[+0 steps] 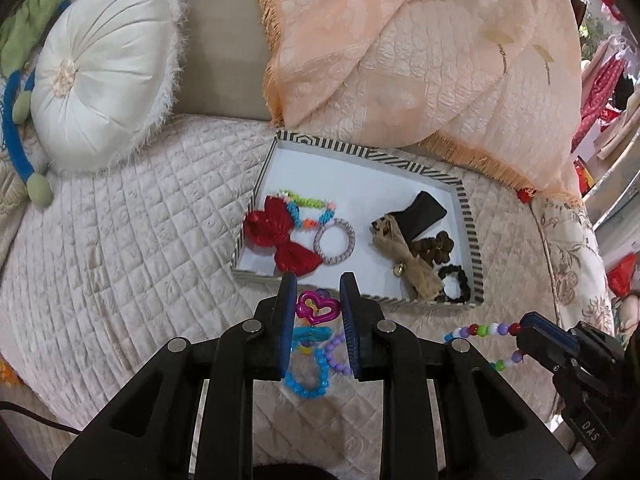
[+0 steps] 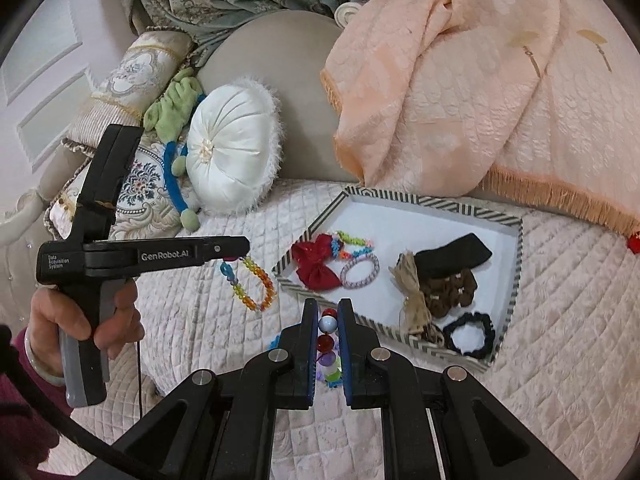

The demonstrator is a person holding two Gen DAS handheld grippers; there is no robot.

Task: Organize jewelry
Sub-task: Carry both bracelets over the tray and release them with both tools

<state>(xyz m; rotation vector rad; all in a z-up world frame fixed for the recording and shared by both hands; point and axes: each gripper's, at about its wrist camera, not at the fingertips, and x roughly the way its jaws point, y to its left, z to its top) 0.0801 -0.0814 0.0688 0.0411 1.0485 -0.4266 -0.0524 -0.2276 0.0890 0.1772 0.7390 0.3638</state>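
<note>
My left gripper is shut on a bracelet with a pink heart charm; its blue and lilac beads dangle below the pads. In the right wrist view the left gripper, held by a hand, carries that bracelet above the quilt, left of the tray. My right gripper is shut on a string of mixed round beads. From the left wrist view the right gripper is low right with the bead string trailing leftward. The striped tray lies just beyond both.
The tray holds a red bow, a colourful bead bracelet, a pink hair tie, a black band, a beige bow, brown and black scrunchies. A white round cushion sits far left; a peach blanket drapes behind.
</note>
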